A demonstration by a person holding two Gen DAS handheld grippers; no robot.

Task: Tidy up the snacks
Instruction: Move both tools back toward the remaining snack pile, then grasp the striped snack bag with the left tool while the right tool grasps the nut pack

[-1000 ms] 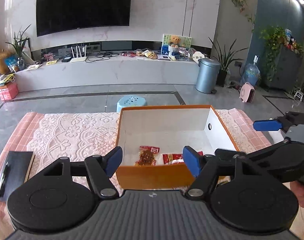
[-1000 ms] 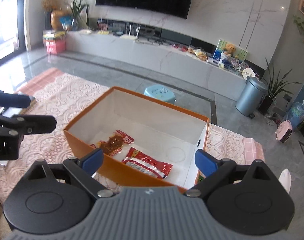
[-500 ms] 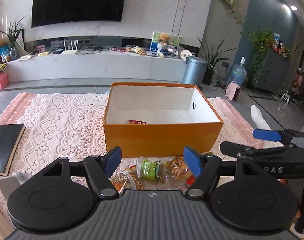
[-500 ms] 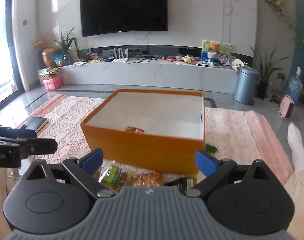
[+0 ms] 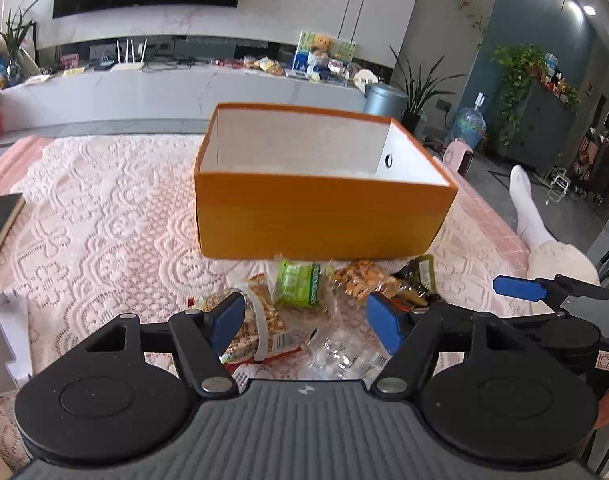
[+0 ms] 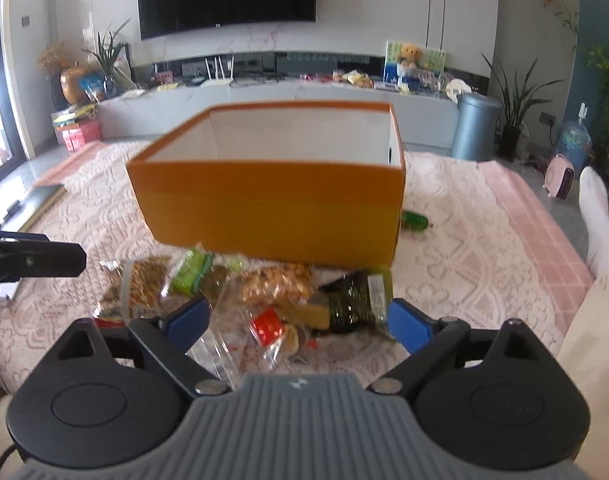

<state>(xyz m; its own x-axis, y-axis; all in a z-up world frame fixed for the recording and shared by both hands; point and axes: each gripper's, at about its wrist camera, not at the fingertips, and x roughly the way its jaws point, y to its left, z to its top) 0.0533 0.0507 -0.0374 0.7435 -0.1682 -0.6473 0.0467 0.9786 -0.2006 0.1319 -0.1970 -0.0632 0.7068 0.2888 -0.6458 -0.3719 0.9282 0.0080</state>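
A heap of loose snack packets point(image 5: 304, 296) lies on the lace-covered tabletop point(image 5: 104, 216) just before the open orange cardboard box point(image 5: 320, 208). The left gripper point(image 5: 306, 322) hovers above them, jaws closing around nothing; the right gripper point(image 6: 300, 322) hangs wide and empty.

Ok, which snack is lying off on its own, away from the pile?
The small green packet beside the orange box's right corner; every other snack sits heaped before the box.

Each set of tongs, the left tongs point(image 5: 304, 320) and the right tongs point(image 6: 300, 318), had a ribbed grey body, two black round discs, black linkage arms with silver screws, and blue pads point(image 5: 226, 320). The person wore a white sock point(image 6: 598, 216) (cream trousers above it).
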